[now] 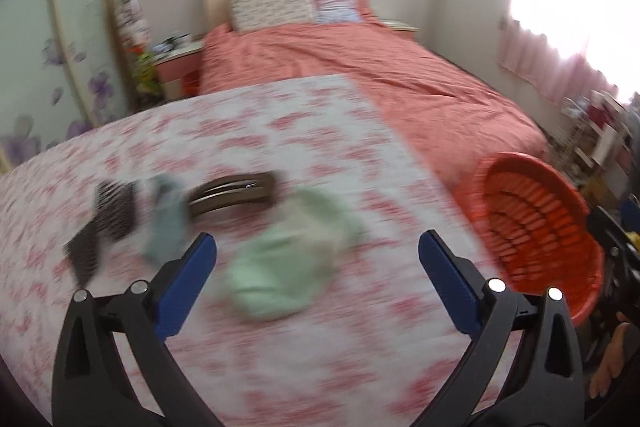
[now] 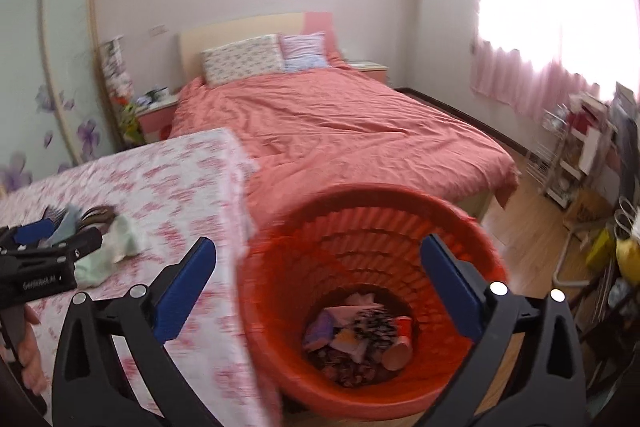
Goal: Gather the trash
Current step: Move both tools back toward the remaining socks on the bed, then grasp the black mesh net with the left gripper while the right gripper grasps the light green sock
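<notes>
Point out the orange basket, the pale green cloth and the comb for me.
orange basket [image 2: 280, 291]: right wrist view, left inner wall.
pale green cloth [image 1: 280, 267]: left wrist view, cloth's middle.
comb [image 1: 114, 211]: left wrist view, its teeth.

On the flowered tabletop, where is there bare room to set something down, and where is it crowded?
Bare cloth runs along the table far side, toward the red bed, and on its right strip beside the orange basket. The near-left part is crowded: comb, blue cloth, brown case and pale green cloth lie close together. The basket bottom holds trash.
</notes>
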Demonstrator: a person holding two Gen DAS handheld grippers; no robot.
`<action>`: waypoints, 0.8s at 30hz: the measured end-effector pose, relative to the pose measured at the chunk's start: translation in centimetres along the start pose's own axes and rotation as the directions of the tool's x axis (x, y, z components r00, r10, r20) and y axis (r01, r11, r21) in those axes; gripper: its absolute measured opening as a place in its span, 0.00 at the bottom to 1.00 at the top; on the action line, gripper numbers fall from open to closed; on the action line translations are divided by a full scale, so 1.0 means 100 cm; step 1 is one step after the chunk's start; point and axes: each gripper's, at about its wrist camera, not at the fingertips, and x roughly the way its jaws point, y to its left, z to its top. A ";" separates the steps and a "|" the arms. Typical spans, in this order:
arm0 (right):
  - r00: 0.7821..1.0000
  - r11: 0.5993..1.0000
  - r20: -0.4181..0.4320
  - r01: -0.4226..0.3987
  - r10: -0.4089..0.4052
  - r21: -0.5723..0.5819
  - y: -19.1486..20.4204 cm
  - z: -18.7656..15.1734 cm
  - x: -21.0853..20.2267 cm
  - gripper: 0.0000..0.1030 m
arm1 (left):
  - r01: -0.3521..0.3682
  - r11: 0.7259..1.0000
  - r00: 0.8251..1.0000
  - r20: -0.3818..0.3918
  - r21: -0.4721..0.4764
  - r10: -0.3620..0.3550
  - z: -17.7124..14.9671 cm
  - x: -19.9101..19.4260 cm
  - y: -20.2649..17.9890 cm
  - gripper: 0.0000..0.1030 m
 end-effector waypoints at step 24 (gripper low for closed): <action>0.938 0.974 -0.327 -0.173 0.118 -0.145 0.194 -0.019 0.102 0.95 | -0.261 0.926 0.965 -0.074 -0.273 0.250 -0.050 -0.011 0.234 0.96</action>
